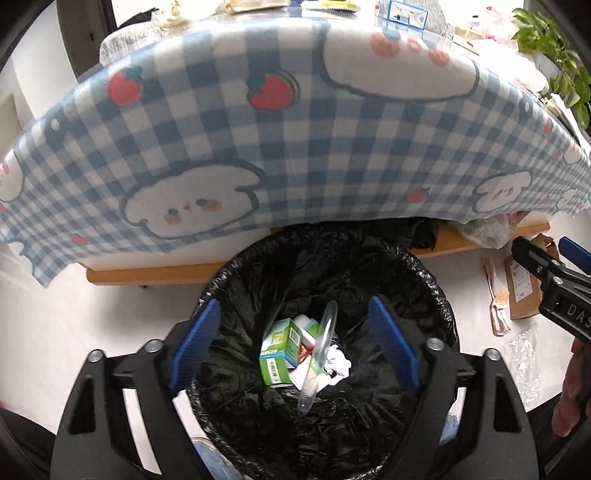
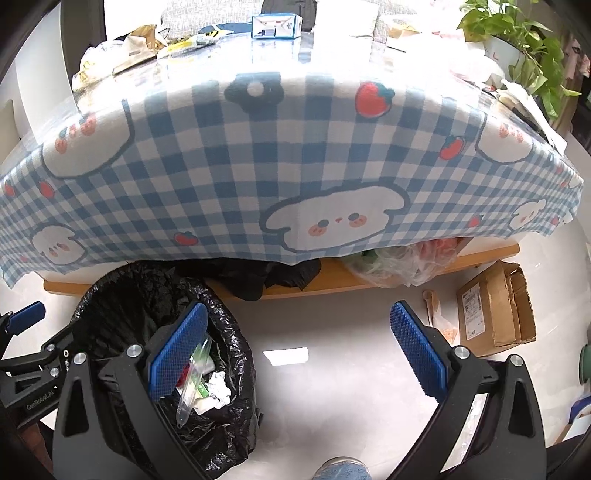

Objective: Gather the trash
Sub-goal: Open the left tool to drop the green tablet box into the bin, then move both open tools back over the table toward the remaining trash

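Left gripper open over bin, right gripper open (empty), cardboard box clearest from right wrist.

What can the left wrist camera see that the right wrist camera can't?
Only the left wrist view shows the green carton down in the bin, seen from straight above between the open left gripper.

Only the right wrist view shows a blue shoe tip at the bottom, a bright patch on the floor, and a blue-and-white box on the table.

Both show the black-bagged bin, the clear plastic piece dropping in, crumpled paper, the checked tablecloth, the cardboard box and the plant.
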A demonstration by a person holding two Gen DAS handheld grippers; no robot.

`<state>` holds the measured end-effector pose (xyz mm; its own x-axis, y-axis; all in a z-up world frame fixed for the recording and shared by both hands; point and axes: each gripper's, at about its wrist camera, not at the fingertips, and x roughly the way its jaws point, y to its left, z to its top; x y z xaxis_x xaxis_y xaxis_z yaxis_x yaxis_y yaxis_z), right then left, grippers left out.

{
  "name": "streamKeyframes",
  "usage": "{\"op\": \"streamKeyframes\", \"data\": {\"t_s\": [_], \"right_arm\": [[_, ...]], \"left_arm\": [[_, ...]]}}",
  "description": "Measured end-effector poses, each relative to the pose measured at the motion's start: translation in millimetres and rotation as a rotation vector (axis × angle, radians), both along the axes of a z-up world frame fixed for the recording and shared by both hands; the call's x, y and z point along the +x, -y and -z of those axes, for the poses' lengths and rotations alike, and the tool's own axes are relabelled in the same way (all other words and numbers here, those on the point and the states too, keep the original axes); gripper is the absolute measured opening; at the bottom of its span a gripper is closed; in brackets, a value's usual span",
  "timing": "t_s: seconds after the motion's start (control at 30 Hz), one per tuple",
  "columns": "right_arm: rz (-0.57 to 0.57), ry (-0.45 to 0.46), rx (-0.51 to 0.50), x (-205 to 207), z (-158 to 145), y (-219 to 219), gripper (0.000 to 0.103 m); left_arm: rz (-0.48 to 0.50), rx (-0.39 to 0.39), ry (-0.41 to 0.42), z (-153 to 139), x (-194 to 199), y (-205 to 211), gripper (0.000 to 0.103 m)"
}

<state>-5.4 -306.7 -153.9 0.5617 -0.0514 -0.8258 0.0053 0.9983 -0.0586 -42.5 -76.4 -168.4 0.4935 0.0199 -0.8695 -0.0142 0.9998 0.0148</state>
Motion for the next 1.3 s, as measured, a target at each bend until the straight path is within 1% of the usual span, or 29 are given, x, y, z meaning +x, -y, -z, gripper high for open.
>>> {"op": "streamKeyframes", "data": {"t_s": [0.2,0.37,0.53,0.7,0.77,0.9,1.0,1.13,1.23,1.3], "right_arm": [[-0.023,0.044,0.013,3,-26,-8,0.095],[-0.046,0.086,0.026,5,-51,-16,0.095],[-0.065,0.13,0.033,8,-78,-26,0.095],[-0.081,0.149,0.028,17,-96,-36,0.095],[-0.089,0.157,0.026,22,-104,-41,0.095],[-0.108,0.174,0.017,31,-118,-50,0.095],[-0.113,0.176,0.033,39,-126,-55,0.095],[-0.119,0.193,0.028,52,-138,-60,0.095],[-0.114,0.19,0.058,63,-146,-61,0.095],[-0.108,0.195,0.059,72,-152,-61,0.095]], "left_arm": [[-0.007,0.005,0.04,-20,1,-8,0.095],[-0.027,-0.017,0.066,-42,3,-16,0.097],[-0.038,-0.024,0.115,-69,5,-25,0.097],[-0.073,-0.042,0.107,-84,16,-39,0.097],[-0.088,-0.039,0.112,-91,20,-43,0.097],[-0.12,-0.059,0.132,-108,30,-54,0.097],[-0.122,-0.064,0.15,-120,39,-59,0.097],[-0.122,-0.06,0.179,-137,49,-66,0.097],[-0.123,-0.071,0.199,-150,59,-72,0.097],[-0.125,-0.057,0.212,-156,66,-75,0.097]]}}
